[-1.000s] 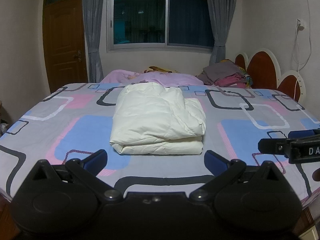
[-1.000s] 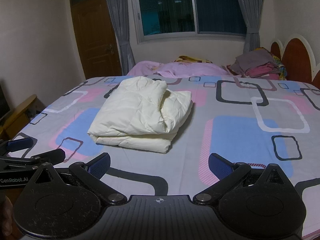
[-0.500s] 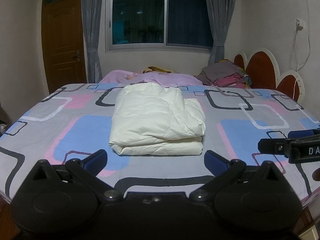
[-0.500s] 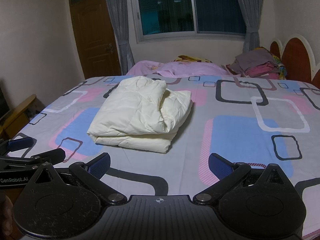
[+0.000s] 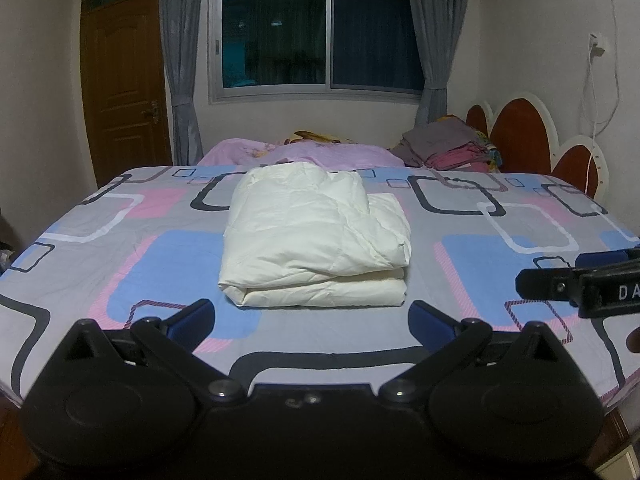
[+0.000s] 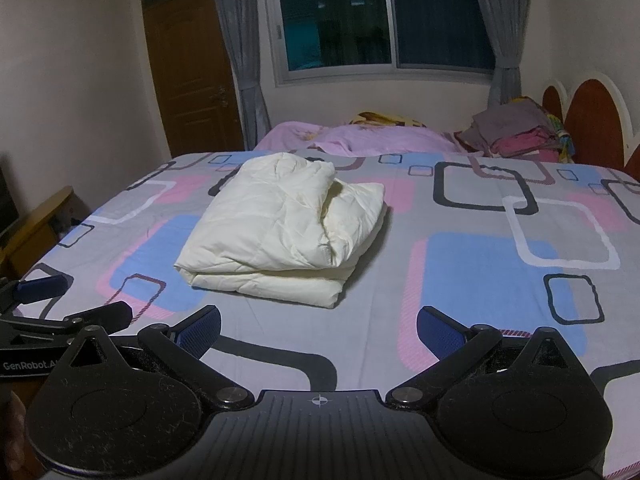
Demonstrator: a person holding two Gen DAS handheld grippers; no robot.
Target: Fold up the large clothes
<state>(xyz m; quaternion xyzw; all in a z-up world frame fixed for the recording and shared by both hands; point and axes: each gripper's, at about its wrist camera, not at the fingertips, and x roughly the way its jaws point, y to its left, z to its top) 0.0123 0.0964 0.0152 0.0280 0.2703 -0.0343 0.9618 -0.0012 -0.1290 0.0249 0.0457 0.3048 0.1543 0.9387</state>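
A cream padded garment (image 5: 316,236) lies folded into a thick rectangle in the middle of the bed; it also shows in the right wrist view (image 6: 280,228). My left gripper (image 5: 312,320) is open and empty, held back from the garment's near edge. My right gripper (image 6: 318,330) is open and empty, near the front edge of the bed and to the right of the garment. The right gripper's fingers (image 5: 560,284) show at the right edge of the left wrist view. The left gripper's fingers (image 6: 64,320) show at the left edge of the right wrist view.
The bed has a patterned sheet (image 5: 500,252) of grey, blue and pink. A pink blanket (image 5: 304,152) and a pile of folded clothes (image 5: 448,148) lie at the far side. A headboard (image 5: 524,136) stands at right. A wooden door (image 5: 124,84) and window (image 5: 316,36) are behind.
The left wrist view has shifted slightly, so the garment sits a touch lower and left. Both grippers stay open and the garment has not moved.
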